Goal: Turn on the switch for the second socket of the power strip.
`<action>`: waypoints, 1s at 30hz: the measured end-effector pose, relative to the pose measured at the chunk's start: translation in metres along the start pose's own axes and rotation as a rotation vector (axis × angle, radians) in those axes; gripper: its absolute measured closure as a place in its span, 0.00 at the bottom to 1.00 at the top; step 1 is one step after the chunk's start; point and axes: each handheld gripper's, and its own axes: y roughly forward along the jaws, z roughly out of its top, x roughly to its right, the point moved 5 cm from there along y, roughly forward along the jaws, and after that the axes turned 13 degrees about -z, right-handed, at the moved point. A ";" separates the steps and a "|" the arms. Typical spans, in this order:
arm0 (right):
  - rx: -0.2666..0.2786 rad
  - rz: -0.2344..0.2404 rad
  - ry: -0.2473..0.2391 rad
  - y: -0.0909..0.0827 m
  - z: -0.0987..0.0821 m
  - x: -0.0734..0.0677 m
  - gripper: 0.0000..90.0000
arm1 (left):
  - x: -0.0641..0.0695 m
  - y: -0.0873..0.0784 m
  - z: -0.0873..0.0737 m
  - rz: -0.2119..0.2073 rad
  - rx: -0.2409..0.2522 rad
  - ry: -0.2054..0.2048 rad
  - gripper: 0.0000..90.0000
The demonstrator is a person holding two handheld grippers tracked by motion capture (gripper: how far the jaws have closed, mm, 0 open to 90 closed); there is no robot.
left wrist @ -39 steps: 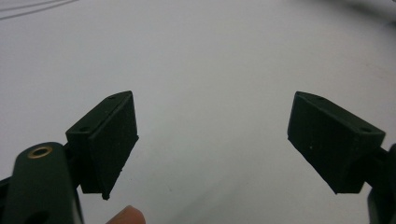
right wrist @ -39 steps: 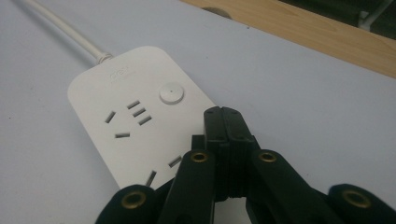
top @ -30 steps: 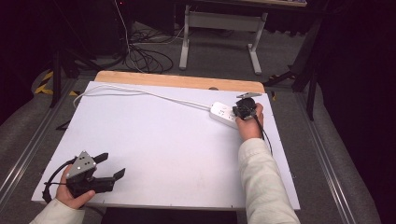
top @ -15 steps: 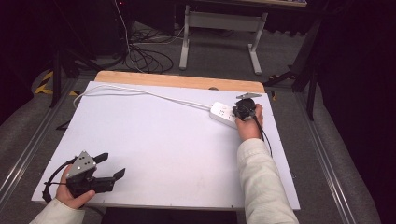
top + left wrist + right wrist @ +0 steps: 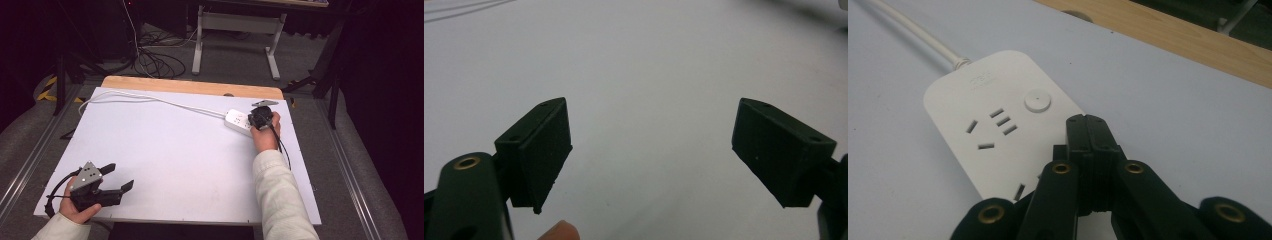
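In the high view the white power strip [image 5: 238,121] lies at the upper right of the white counter [image 5: 175,150], near its wooden far edge, with its white cord [image 5: 150,99] running off toward the upper left corner. The right claw [image 5: 260,118] sits at the strip's right end, held by a hand that comes up from the lower right; from this height its jaws cannot be read. The right gripper view settles it: the two black jaws are clenched tight together with nothing between them, their tips over the near edge of the power strip [image 5: 998,125], just right of and below its round button [image 5: 1038,101]. That view also shows the socket slots and the cord [image 5: 913,32] leaving at the upper left.

The left claw [image 5: 114,177] rests at the lower left of the high view, well apart from the strip. The left gripper view shows its jaws released, spread wide over bare counter [image 5: 649,75], a fingertip [image 5: 559,231] at the bottom edge.
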 end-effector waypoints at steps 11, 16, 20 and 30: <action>0.088 0.023 0.021 -0.032 0.019 0.005 0.98 | 0.002 0.002 0.002 -0.006 0.003 0.003 0.18; 0.101 0.052 0.025 -0.046 0.023 0.002 0.99 | 0.002 0.004 0.003 -0.009 0.004 0.005 0.18; 0.119 0.058 0.016 -0.056 0.025 -0.001 0.97 | 0.002 0.006 0.003 -0.013 -0.001 0.010 0.18; 0.149 0.081 0.014 -0.081 0.030 0.004 0.96 | 0.000 0.009 0.005 -0.017 -0.004 0.011 0.18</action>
